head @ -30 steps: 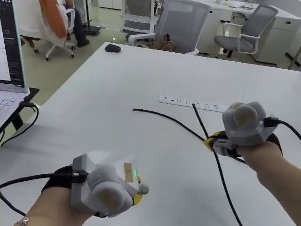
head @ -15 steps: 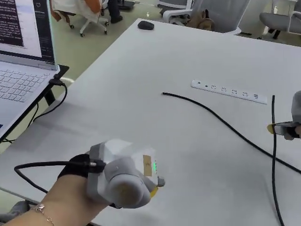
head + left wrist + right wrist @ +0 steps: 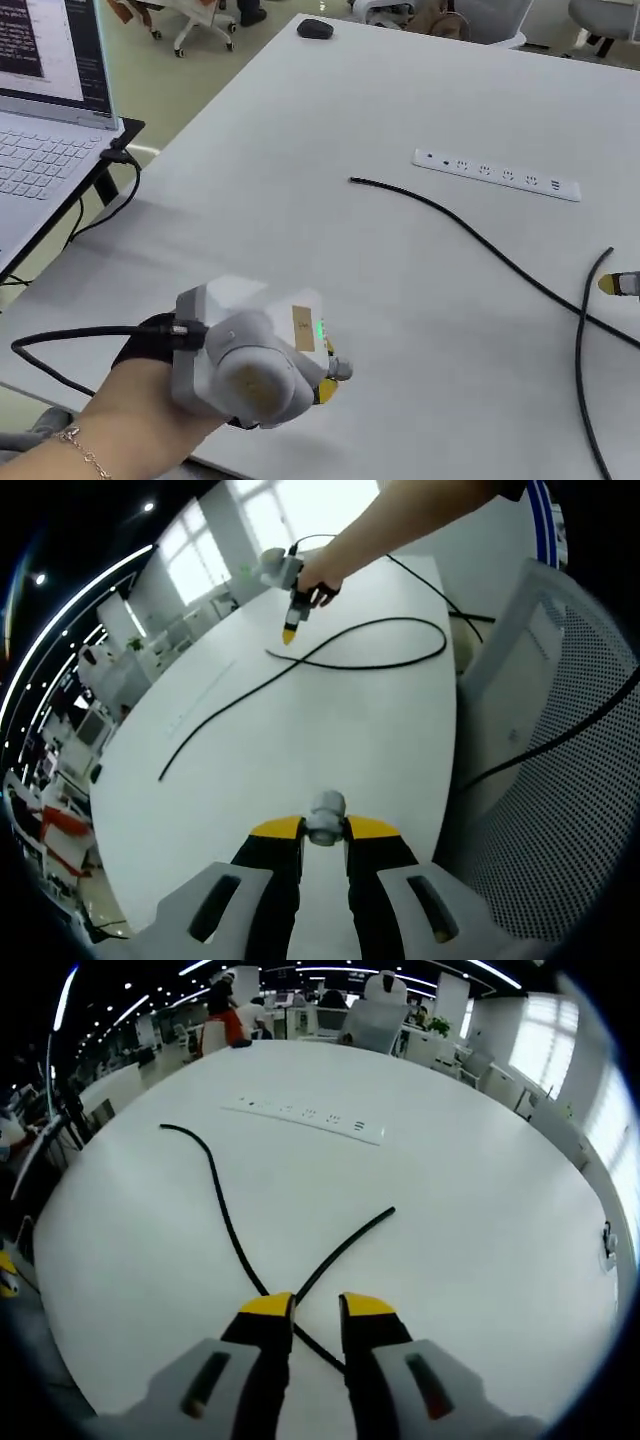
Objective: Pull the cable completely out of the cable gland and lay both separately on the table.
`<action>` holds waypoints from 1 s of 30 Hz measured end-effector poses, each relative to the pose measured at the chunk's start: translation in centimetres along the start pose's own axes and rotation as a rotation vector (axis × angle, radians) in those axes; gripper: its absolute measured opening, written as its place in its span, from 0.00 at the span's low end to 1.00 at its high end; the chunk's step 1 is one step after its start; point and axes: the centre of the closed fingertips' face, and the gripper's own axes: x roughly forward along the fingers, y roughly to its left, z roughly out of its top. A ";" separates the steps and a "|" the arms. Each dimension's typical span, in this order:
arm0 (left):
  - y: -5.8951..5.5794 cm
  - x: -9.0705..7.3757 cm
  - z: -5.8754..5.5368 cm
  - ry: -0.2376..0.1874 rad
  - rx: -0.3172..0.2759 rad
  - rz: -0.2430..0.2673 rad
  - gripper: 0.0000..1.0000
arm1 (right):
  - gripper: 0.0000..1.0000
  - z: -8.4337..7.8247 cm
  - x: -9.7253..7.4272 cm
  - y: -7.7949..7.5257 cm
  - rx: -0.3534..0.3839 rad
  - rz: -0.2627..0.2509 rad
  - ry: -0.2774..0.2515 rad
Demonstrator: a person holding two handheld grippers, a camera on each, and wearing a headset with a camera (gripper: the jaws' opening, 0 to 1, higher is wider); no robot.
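My left gripper (image 3: pixel 335 375) hovers over the near left part of the white table (image 3: pixel 250 200), shut on a small grey cable gland (image 3: pixel 341 371). The gland (image 3: pixel 327 815) sits between the yellow tips of the left gripper (image 3: pixel 325 830). The black cable (image 3: pixel 470 235) lies loose on the table, free of the gland, and crosses itself at the right. My right gripper (image 3: pixel 612 284) is at the right edge beside that crossing. The right gripper (image 3: pixel 317 1315) has its jaws slightly apart, and the cable (image 3: pixel 215 1195) lies on the table below them. It also appears as the right gripper (image 3: pixel 289 635) just above the cable (image 3: pixel 240 695).
A white power strip (image 3: pixel 497 174) lies on the table beyond the cable. An open laptop (image 3: pixel 40 100) stands on a stand at the left, with its lead hanging down. A black mouse (image 3: pixel 315 28) sits at the far edge. A mesh chair (image 3: pixel 560 730) is by the near edge.
The head camera has swung left and down. The right gripper has let go of the cable, which now lies flat with its end on the table. The left gripper still holds the gland.
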 end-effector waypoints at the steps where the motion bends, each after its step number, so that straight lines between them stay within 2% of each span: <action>1: 0.0 0.0 0.2 -0.006 -0.002 -0.005 0.17 | 0.18 -0.2 -0.6 0.2 -0.008 0.006 -0.008; 4: -0.1 0.0 0.6 -0.005 0.000 -0.018 0.17 | 0.19 -1.3 -2.7 0.7 -0.034 0.008 -0.018; 5: -0.2 0.0 0.8 -0.009 0.016 -0.029 0.17 | 0.19 -1.8 -3.7 1.0 -0.042 0.021 -0.020; 8: -0.2 0.2 1.4 -0.022 0.011 -0.053 0.17 | 0.19 -2.8 -6.1 2.0 -0.048 0.041 -0.034; 10: -0.1 0.5 1.9 -0.034 0.012 -0.076 0.17 | 0.19 -3.3 -8.0 2.9 -0.052 0.056 -0.064; 13: 0.2 1.2 2.5 -0.048 0.017 -0.109 0.17 | 0.24 -4.6 -10.7 3.8 -0.047 0.049 -0.090; 17: 0.2 2.6 3.2 -0.075 -0.003 -0.174 0.17 | 0.23 -6.0 -14.3 5.7 0.007 0.076 -0.167; 19: 0.0 3.5 3.9 -0.100 -0.055 -0.216 0.17 | 0.24 -7.4 -16.2 6.5 0.048 0.075 -0.191; 22: -0.4 5.1 4.6 -0.112 -0.086 -0.270 0.17 | 0.25 -9.5 -19.2 7.2 0.085 0.050 -0.218; 25: -0.5 6.8 4.6 -0.105 -0.083 -0.280 0.17 | 0.25 -11.3 -21.5 8.1 0.122 0.037 -0.240; 28: -0.8 8.7 3.3 -0.063 -0.042 -0.291 0.17 | 0.25 -12.7 -23.4 8.9 0.139 0.017 -0.250; 30: -1.1 9.8 2.3 -0.045 -0.044 -0.315 0.17 | 0.25 -13.3 -24.7 9.4 0.144 -0.004 -0.260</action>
